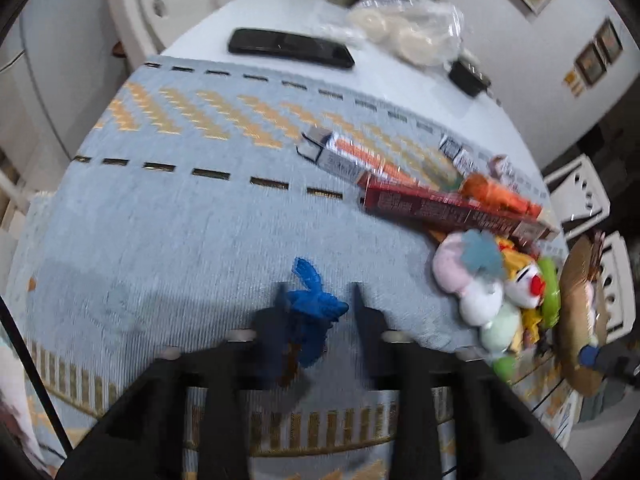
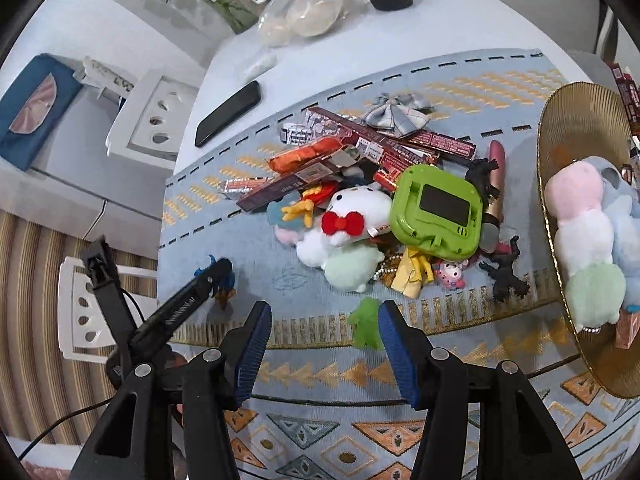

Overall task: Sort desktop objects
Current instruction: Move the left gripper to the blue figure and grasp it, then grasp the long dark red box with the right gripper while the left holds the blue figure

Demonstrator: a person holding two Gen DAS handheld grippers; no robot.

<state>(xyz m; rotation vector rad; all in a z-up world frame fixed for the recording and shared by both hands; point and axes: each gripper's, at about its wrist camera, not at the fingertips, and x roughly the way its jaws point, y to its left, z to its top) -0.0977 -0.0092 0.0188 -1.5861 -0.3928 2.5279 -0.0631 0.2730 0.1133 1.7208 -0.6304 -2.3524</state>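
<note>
We see a small blue figure (image 1: 316, 308) lying on the pale blue mat (image 1: 168, 216), between the fingers of our left gripper (image 1: 320, 300). It sits against the left finger; the blur keeps us from telling whether the pads press it or how narrow the jaws stand. In the right wrist view a green figure (image 2: 366, 322) lies just inside the right pad of our right gripper (image 2: 324, 320), whose jaws stand partly open with no grip on it.

Beyond both toys the pile crowds the mat: a white plush with a red bow (image 2: 352, 216), a green case (image 2: 438, 216), long red boxes (image 2: 416, 142), an orange packet (image 2: 304, 154), black figures (image 2: 506, 276). A gold tray (image 2: 576, 128) at the right holds pastel plush toys.

A black phone (image 2: 228, 114) lies past the mat's far edge. The mat to the left of the blue figure lies open up to the near fringe.
</note>
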